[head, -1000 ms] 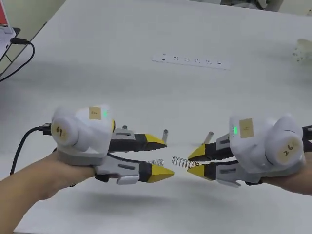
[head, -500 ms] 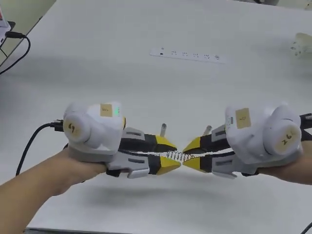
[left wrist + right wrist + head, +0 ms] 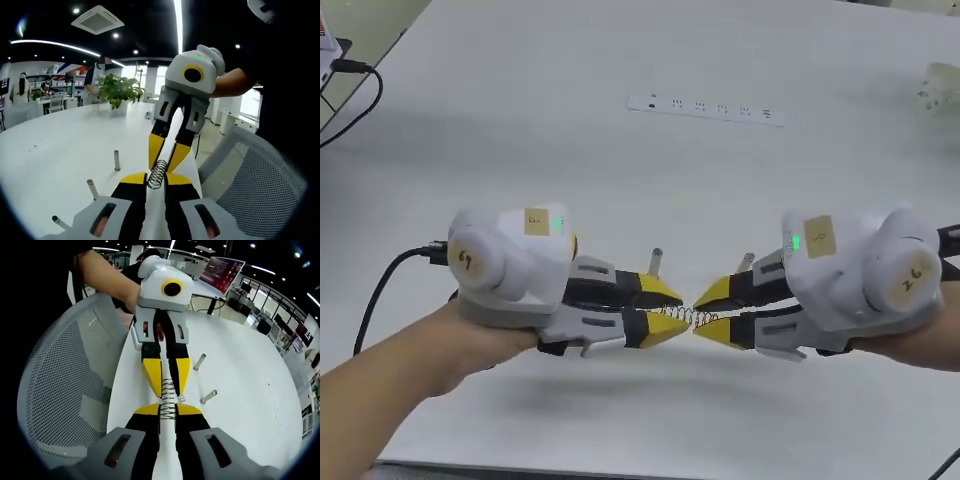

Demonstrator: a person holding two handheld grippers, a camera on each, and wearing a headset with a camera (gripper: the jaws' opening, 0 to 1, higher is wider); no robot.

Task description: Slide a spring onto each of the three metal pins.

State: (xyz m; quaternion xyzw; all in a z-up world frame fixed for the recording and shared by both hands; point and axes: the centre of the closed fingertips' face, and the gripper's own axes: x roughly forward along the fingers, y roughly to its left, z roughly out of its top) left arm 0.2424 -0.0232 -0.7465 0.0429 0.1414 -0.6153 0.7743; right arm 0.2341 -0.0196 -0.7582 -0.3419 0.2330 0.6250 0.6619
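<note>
A small metal spring (image 3: pixel 692 316) hangs just above the white table (image 3: pixel 620 170), stretched between the yellow tips of both grippers. My left gripper (image 3: pixel 680 311) is shut on its left end, and in the left gripper view the coil (image 3: pixel 158 174) sits between my own jaws (image 3: pixel 156 179). My right gripper (image 3: pixel 698 313) is shut on the other end (image 3: pixel 168 390), its tips (image 3: pixel 168 407) nearly touching the left ones. Just beyond the tips stand two upright metal pins (image 3: pixel 656 260) (image 3: pixel 748 262). The left gripper view has three bare pins (image 3: pixel 116 160) (image 3: pixel 92 189) (image 3: pixel 57 221).
A white power strip (image 3: pixel 705 108) lies farther back on the table. A black cable (image 3: pixel 380 290) trails from the left gripper, and another cable (image 3: pixel 360 90) lies at the far left. A mesh chair (image 3: pixel 65 385) stands at the table's near edge.
The left gripper has moved right and brought its jaws from wide open to shut around the free end of the spring held by the right gripper. The tips now almost meet.
</note>
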